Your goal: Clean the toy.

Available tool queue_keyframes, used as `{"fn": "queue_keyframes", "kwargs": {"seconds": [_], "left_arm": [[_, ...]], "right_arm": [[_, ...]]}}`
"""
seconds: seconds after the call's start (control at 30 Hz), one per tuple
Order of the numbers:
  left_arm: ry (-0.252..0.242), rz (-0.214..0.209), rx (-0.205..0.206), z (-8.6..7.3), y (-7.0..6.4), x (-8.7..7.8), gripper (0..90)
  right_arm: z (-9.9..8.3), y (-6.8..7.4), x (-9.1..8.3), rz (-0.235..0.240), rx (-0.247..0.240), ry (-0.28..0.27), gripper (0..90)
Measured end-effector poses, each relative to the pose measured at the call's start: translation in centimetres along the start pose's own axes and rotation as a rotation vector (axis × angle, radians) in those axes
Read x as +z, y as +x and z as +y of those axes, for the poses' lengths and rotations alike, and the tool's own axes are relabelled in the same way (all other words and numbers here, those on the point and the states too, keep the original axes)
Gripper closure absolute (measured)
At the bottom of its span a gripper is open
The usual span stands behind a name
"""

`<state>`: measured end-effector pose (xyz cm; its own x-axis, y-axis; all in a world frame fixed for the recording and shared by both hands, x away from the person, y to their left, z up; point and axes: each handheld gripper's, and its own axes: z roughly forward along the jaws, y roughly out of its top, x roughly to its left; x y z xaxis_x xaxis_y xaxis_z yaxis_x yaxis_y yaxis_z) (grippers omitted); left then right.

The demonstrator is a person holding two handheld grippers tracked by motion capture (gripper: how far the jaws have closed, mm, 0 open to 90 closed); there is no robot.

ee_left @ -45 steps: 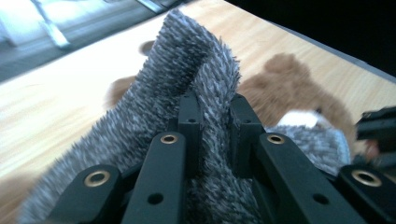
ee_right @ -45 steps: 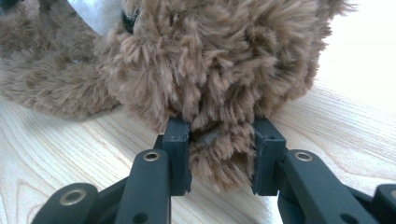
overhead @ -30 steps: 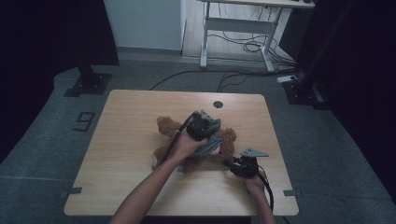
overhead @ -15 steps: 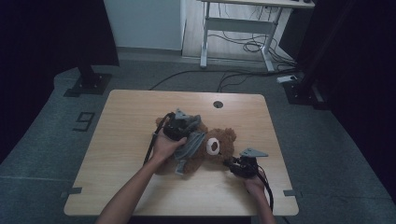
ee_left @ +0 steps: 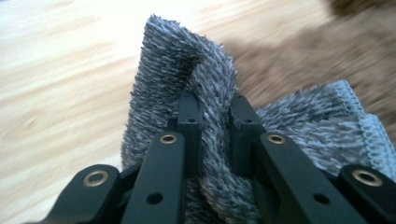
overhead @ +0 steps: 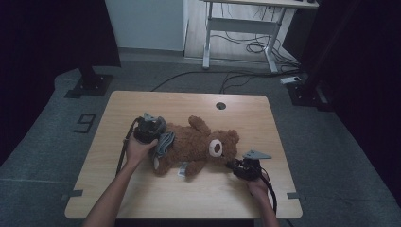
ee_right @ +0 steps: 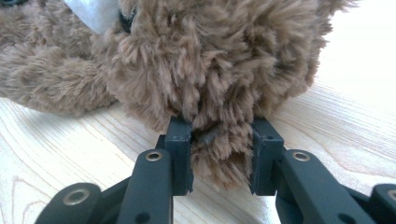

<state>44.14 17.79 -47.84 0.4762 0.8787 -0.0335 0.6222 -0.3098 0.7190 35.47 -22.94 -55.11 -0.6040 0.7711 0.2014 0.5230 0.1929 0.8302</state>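
A brown teddy bear [overhead: 194,144] lies on its back on the wooden table [overhead: 142,104], head to the right. Over its lower body is bunched a grey fuzzy cloth [overhead: 163,144]. My left gripper [overhead: 158,138] is at the bear's left end, shut on a fold of that cloth [ee_left: 187,60], with bear fur [ee_left: 289,56] just behind the left gripper [ee_left: 214,105]. My right gripper [overhead: 235,165] is at the front right of the bear's head. The right gripper [ee_right: 218,128] is shut on the bear's ear [ee_right: 219,154], low over the tabletop.
A round cable hole [overhead: 221,105] sits near the table's far edge. A white tag [overhead: 182,170] hangs from the bear's side. Beyond the table are a desk frame with cables [overhead: 241,33] and a stand base [overhead: 90,82] on the floor.
My left gripper has moved left with the grey cloth, from over the bear's head to its lower body, baring the face. The right gripper has stayed put.
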Motion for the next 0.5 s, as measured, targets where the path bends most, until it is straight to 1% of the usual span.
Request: {"fn": "queue_keyframes", "kwargs": {"seconds": [0.1, 0.17, 0.2, 0.23, 0.27, 0.3, 0.37, 0.5], "left_arm": [[-0.011, -0.012, -0.017, -0.1, 0.3, -0.5, 78.1], [-0.034, -0.014, -0.005, 0.4, -0.1, -1.0, 78.2], [-0.034, -0.014, -0.005, 0.4, -0.1, -1.0, 78.1], [-0.059, -0.02, 0.011, 1.2, -0.7, -1.6, 78.1], [-0.059, -0.02, 0.011, 1.2, -0.7, -1.6, 78.1], [-0.079, -0.035, 0.028, 2.1, -1.6, -2.1, 78.2], [-0.097, -0.045, 0.049, 2.9, -2.6, -2.3, 78.1], [-0.11, -0.093, 0.076, 4.4, -4.8, -2.2, 78.2]], "right_arm": [[0.0, 0.0, 0.0, 0.001, 0.003, 0.002, 66.9], [0.0, 0.0, 0.0, 0.002, 0.006, 0.004, 66.9], [0.0, 0.0, 0.0, 0.002, 0.006, 0.004, 66.9], [0.0, 0.0, 0.0, 0.001, 0.005, 0.005, 66.9], [0.0, 0.0, 0.0, 0.001, 0.005, 0.005, 66.9], [0.0, 0.0, 0.0, 0.0, 0.003, 0.005, 66.9], [0.0, 0.0, 0.0, 0.0, 0.003, 0.006, 66.9], [0.0, 0.0, 0.0, 0.001, 0.004, 0.005, 66.9]]}}
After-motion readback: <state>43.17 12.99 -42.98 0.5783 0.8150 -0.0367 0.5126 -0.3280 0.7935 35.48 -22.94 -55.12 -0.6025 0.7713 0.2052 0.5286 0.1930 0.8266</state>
